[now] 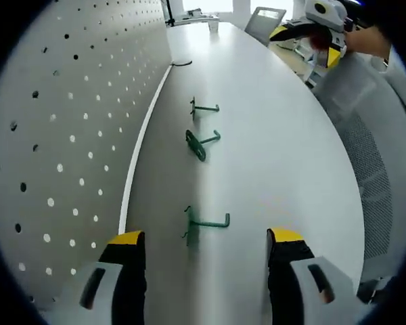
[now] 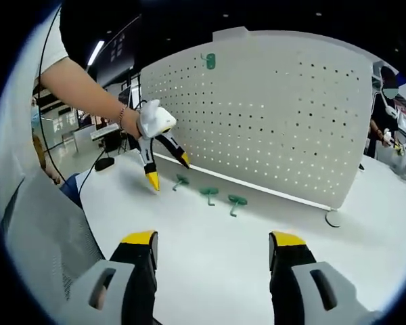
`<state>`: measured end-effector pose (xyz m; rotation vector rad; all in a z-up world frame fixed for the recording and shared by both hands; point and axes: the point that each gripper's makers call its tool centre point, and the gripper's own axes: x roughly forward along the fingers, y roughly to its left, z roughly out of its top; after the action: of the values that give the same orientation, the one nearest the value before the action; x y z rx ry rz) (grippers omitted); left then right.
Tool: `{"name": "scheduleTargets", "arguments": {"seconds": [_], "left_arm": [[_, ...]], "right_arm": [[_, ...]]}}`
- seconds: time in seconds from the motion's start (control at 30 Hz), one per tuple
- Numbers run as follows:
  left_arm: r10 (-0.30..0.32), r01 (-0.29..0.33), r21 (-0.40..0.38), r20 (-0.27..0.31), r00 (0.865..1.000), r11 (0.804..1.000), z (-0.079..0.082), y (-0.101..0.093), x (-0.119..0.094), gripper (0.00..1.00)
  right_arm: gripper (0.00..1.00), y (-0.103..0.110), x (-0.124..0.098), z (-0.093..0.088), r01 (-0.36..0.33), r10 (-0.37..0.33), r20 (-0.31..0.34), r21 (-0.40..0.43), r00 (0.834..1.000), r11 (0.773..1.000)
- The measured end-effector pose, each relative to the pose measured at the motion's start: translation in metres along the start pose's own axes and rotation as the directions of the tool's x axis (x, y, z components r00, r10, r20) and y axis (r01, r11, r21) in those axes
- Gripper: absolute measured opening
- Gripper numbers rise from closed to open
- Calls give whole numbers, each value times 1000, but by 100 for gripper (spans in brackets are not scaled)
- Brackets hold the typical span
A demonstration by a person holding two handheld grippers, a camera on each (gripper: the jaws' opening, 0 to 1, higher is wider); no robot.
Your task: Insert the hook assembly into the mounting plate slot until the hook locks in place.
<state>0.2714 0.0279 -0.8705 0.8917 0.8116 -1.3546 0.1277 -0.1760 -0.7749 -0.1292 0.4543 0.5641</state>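
Your left gripper (image 1: pixel 201 244) hovers with fingers spread wide and empty over the nearest green hook (image 1: pixel 204 222), which lies on the white worktop (image 1: pixel 277 156) just beside the pegboard (image 1: pixel 74 115). Straddle its shaft squarely before closing (two more hooks lie beyond). Your right gripper (image 2: pixel 213 247) waits, fingers wide and empty, well back.

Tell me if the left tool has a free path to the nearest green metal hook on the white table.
Probably yes. The left tool is open, and the nearest green metal hook lies on the white table just ahead between its jaws, with nothing between them. The white pegboard stands off to one side.
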Motion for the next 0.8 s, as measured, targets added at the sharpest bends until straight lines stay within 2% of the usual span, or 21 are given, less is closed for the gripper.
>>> {"name": "scheduleTargets", "arguments": {"seconds": [0.2,0.3,0.47,0.7,0.8], "left_arm": [[-46,49,58,-56,997,997,-8,-6,8,75],[-69,74,72,-66,995,995,-10,-11,12,75],[-95,98,48,-56,994,994,-8,-10,12,75],[-96,97,61,-30,995,993,-6,-9,11,72],[-94,95,58,-20,995,994,-7,-3,9,65]], "right_arm": [[64,0,0,-2,-2,2,-7,3,1000,1000],[64,1,1,-2,-6,6,-8,-1,1000,1000],[63,1,1,-2,-6,6,-10,0,1000,1000],[63,1,1,-2,-6,6,-10,1,1000,1000],[62,2,1,-2,-12,12,-9,-4,1000,1000]]}}
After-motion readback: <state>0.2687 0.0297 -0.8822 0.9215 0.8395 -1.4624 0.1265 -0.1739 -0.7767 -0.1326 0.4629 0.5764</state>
